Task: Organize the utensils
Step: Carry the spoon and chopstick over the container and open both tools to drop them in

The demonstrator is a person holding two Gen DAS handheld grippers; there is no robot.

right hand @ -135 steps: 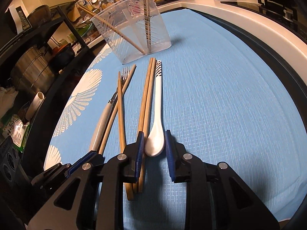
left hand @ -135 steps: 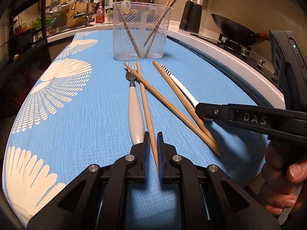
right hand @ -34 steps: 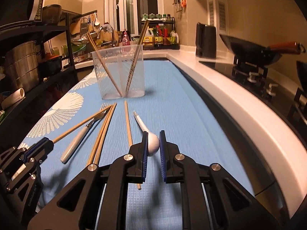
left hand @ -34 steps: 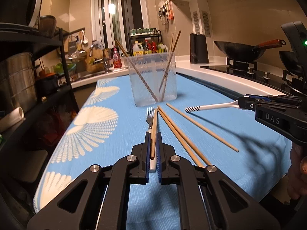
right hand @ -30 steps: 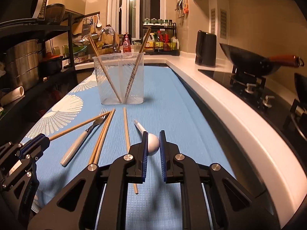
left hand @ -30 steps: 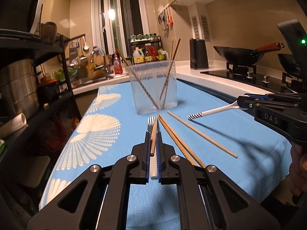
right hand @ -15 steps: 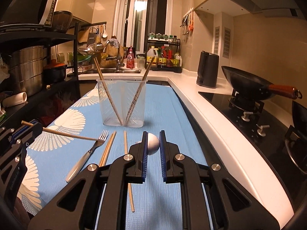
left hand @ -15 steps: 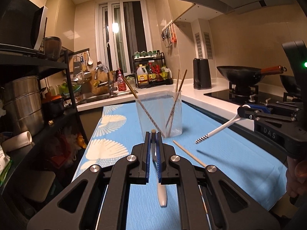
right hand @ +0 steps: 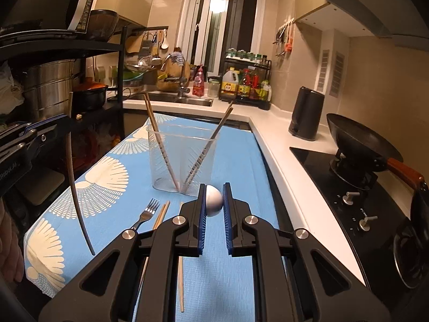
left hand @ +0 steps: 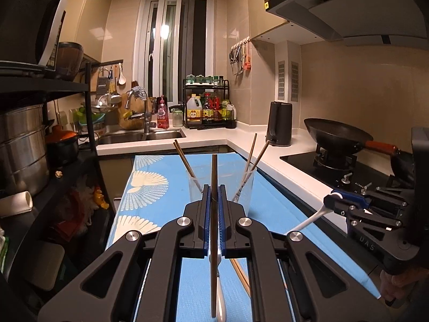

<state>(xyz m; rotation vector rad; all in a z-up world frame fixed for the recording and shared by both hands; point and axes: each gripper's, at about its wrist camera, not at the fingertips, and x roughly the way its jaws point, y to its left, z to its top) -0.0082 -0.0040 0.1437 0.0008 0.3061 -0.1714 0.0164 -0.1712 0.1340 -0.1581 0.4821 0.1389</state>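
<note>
Right wrist view shows the right gripper [right hand: 213,201] pinching the spoon [right hand: 213,200] by its round bowl, which could slip, while the left gripper [left hand: 213,206] clamps a chopstick [left hand: 213,214].

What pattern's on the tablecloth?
Blue tablecloth with white fan shapes, clearest in the right wrist view.

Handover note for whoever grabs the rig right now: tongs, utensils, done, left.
Left tongs: shut on one chopstick, lifted off the cloth.
Right tongs: shut on the white spoon, also in the air.
Clear cup: holds four chopsticks, leaning against its sides.
On the blue cloth: fork and loose chopsticks.
Left: drop the held chopstick and spoon into the cup, then the fork and the remaining chopsticks.
</note>
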